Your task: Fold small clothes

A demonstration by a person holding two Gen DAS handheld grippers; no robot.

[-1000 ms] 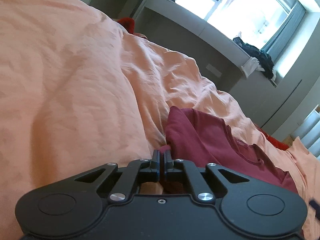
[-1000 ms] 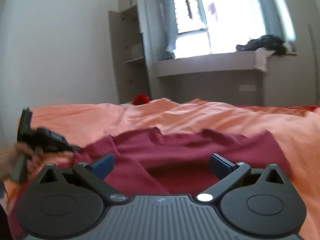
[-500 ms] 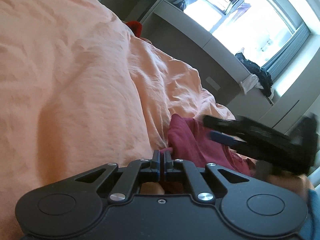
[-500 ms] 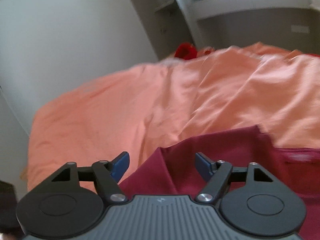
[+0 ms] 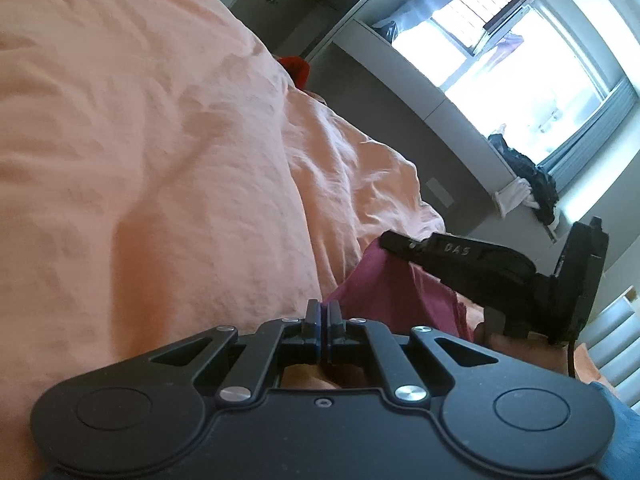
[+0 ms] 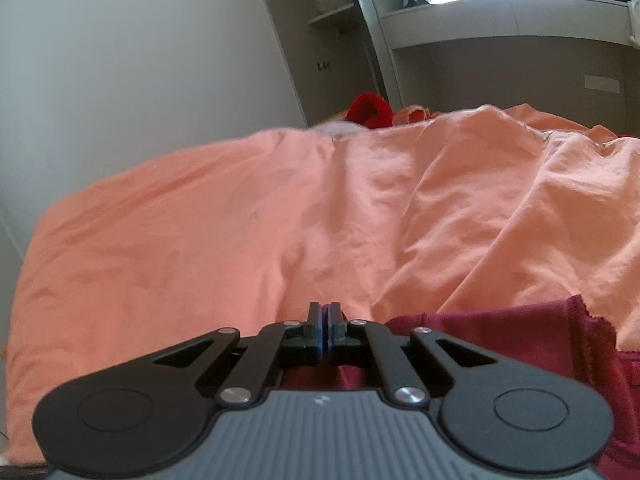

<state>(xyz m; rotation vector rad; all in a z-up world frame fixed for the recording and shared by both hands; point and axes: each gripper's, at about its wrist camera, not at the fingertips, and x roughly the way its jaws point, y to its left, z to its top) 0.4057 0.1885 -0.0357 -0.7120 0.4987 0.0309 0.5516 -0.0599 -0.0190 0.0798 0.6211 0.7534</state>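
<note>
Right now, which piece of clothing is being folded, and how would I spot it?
Look at the wide, rumpled peach-orange bedcover. On its near part lies a dark maroon cotton garment, gripped at its edge by both black tools. Unlike the bright red item by the far wardrobe, it is darker and close.

At the bottom centre of the frame, the left gripper (image 5: 323, 312) has its jaws pressed together on an edge of the maroon garment (image 5: 396, 300). The garment rises to the right, where the tip of the right gripper (image 5: 394, 243) meets its upper edge. A wrinkled orange bedsheet (image 5: 160, 160) fills the left half. A bright window (image 5: 532, 64) occupies the upper right, with dark clothes (image 5: 528, 176) heaped on its sill.
</note>
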